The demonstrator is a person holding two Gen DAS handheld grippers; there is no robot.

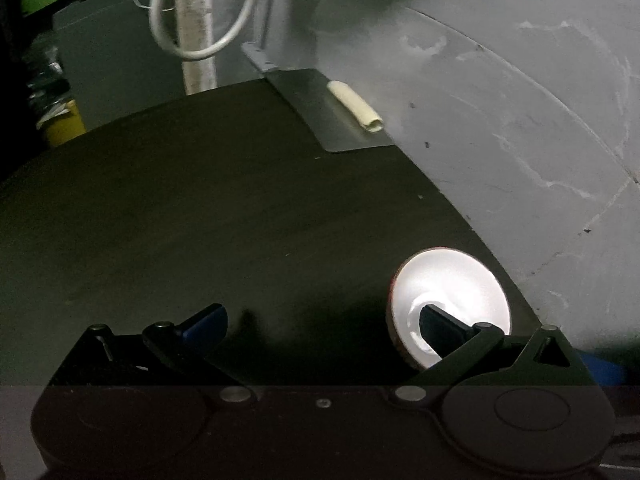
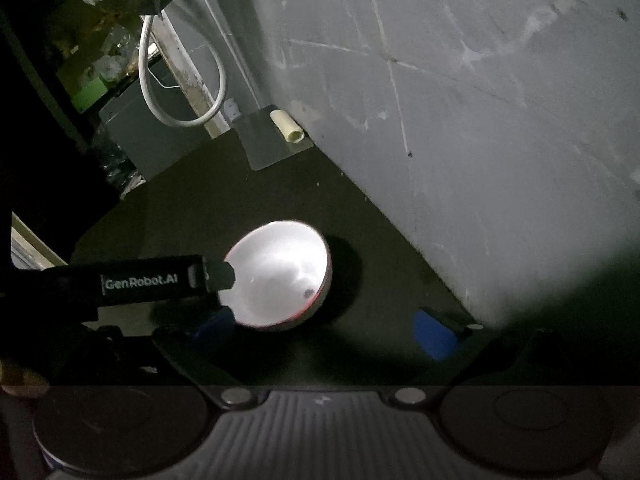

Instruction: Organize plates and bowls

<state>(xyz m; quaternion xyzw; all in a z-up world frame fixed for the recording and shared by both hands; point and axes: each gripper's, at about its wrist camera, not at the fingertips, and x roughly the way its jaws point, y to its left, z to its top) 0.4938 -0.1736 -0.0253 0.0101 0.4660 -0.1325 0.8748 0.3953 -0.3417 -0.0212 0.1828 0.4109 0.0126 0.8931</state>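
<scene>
A bowl (image 1: 460,292), white inside and red outside, sits on the dark table (image 1: 200,220) close to the grey wall. My left gripper (image 1: 320,316) is open wide; its right finger (image 1: 436,328) reaches over the bowl's rim into the hollow, and its left finger stands over bare table. In the right wrist view the bowl (image 2: 280,272) lies just ahead of my right gripper (image 2: 324,332), which is open with the bowl's near edge between its blue pads. The left gripper's finger (image 2: 218,276) comes in from the left to the bowl's left rim. Neither gripper presses on the bowl.
A cream tube (image 1: 356,106) lies on a grey metal sheet (image 1: 320,120) at the table's far corner. A white cable loop (image 1: 192,40) hangs behind the table. The scuffed grey wall (image 1: 520,100) bounds the table's right side. A yellow container (image 1: 66,124) stands off the left edge.
</scene>
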